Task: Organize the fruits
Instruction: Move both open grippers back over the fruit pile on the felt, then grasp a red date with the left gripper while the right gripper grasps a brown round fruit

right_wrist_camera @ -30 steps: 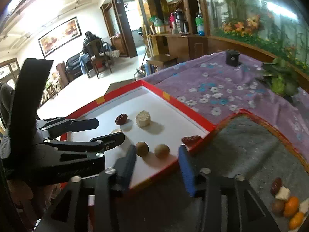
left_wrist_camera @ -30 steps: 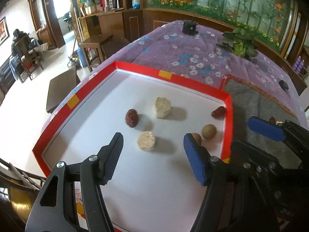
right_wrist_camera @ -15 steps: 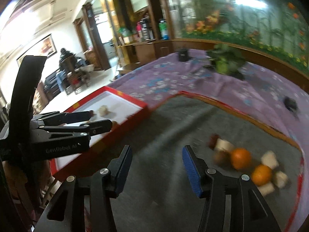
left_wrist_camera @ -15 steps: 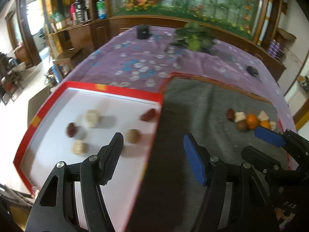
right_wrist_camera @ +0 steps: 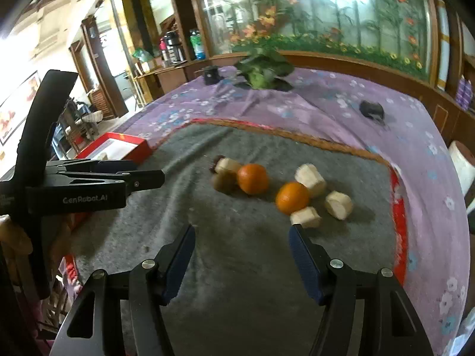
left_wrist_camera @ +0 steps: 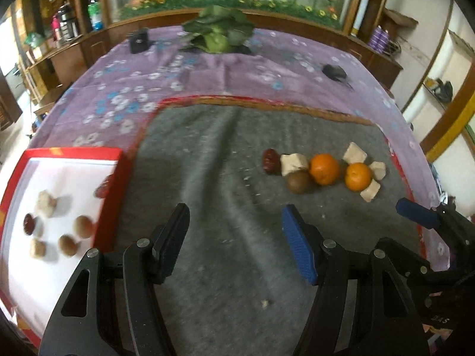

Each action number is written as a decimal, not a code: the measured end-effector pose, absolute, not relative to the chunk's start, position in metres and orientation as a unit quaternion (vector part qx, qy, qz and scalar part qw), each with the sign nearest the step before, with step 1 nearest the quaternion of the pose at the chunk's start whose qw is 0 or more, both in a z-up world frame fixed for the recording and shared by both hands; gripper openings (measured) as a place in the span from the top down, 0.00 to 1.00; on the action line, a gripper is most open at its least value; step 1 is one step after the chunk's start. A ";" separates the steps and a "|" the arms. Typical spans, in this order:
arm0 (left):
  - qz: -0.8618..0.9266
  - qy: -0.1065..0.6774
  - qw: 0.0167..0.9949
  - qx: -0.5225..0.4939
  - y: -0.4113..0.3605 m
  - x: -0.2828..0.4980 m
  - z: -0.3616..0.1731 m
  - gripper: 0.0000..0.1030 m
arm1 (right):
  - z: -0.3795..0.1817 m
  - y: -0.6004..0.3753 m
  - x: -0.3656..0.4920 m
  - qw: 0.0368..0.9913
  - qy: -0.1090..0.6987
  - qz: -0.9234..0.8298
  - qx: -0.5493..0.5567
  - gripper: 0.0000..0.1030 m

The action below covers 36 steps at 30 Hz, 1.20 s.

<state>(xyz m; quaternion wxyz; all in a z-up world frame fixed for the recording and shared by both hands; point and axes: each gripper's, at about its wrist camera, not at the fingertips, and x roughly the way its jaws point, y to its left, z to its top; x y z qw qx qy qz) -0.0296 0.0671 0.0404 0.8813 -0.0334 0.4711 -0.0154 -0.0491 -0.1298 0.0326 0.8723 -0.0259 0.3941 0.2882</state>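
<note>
A cluster of fruit lies on the grey mat [left_wrist_camera: 213, 160]: two oranges [left_wrist_camera: 324, 168] [left_wrist_camera: 358, 176], a brown round fruit [left_wrist_camera: 298, 182], a dark red date [left_wrist_camera: 270, 160] and pale chunks [left_wrist_camera: 294, 162]. The same oranges [right_wrist_camera: 253, 178] [right_wrist_camera: 292, 197] and pale chunks [right_wrist_camera: 338, 204] show in the right wrist view. A red-rimmed white tray [left_wrist_camera: 118, 184] at the left holds several small fruits [left_wrist_camera: 83, 226]. My left gripper [left_wrist_camera: 236, 237] is open and empty above the mat. My right gripper [right_wrist_camera: 242, 255] is open and empty, just short of the cluster.
The mat lies on a purple flowered tablecloth [left_wrist_camera: 142, 89]. A leafy green plant [left_wrist_camera: 218, 34], a small black box [left_wrist_camera: 139, 41] and a black object [left_wrist_camera: 335, 71] sit at the far side. Wooden cabinets stand behind. The left gripper's body [right_wrist_camera: 83, 190] shows in the right wrist view.
Both grippers have swung right, away from the white tray and over the grey mat toward the orange cluster. Both stayed open and empty.
</note>
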 end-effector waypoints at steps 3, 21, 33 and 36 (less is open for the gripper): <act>-0.017 0.483 0.874 -0.042 0.063 -0.016 0.035 0.37 | 0.029 -0.137 -0.044 0.871 0.399 0.286 -0.016 0.38; 0.027 0.541 0.838 -0.065 0.053 0.072 0.015 0.37 | 0.017 -0.151 -0.030 0.859 0.414 0.300 0.012 0.38; 0.031 0.531 0.845 -0.051 0.056 0.054 0.012 0.37 | 0.017 -0.144 -0.027 0.852 0.412 0.322 0.011 0.38; 0.006 0.537 0.842 -0.054 0.055 0.058 0.008 0.61 | 0.017 -0.141 -0.027 0.850 0.413 0.326 0.005 0.38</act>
